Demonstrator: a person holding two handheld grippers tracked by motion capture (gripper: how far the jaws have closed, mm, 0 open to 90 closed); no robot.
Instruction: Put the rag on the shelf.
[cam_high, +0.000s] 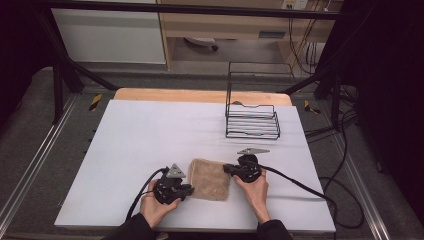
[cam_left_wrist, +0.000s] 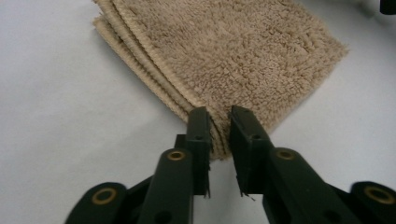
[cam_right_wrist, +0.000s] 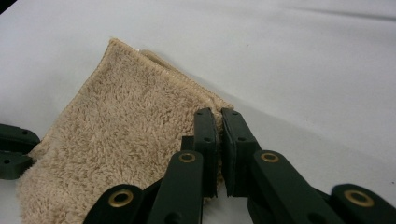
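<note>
A folded beige towel (cam_high: 210, 179) lies flat on the white table cover (cam_high: 150, 140), near the front edge. My left gripper (cam_high: 190, 189) is at the towel's near left corner. In the left gripper view the stacked layers of the towel (cam_left_wrist: 233, 46) fill the narrow gap of the left gripper (cam_left_wrist: 219, 122), and the pads pinch them. My right gripper (cam_high: 226, 169) is at the far right corner. In the right gripper view the right gripper (cam_right_wrist: 219, 122) has its jaws almost together on the edge of the towel (cam_right_wrist: 116, 130). The left gripper's jaw tips (cam_right_wrist: 11, 149) show at the towel's opposite corner.
A black wire rack (cam_high: 252, 122) stands at the back right of the cover, beyond the right hand. Black cables (cam_high: 300, 187) trail from both grippers, off the table's right side and toward the front. A strip of wooden tabletop (cam_high: 200, 95) shows behind the cover.
</note>
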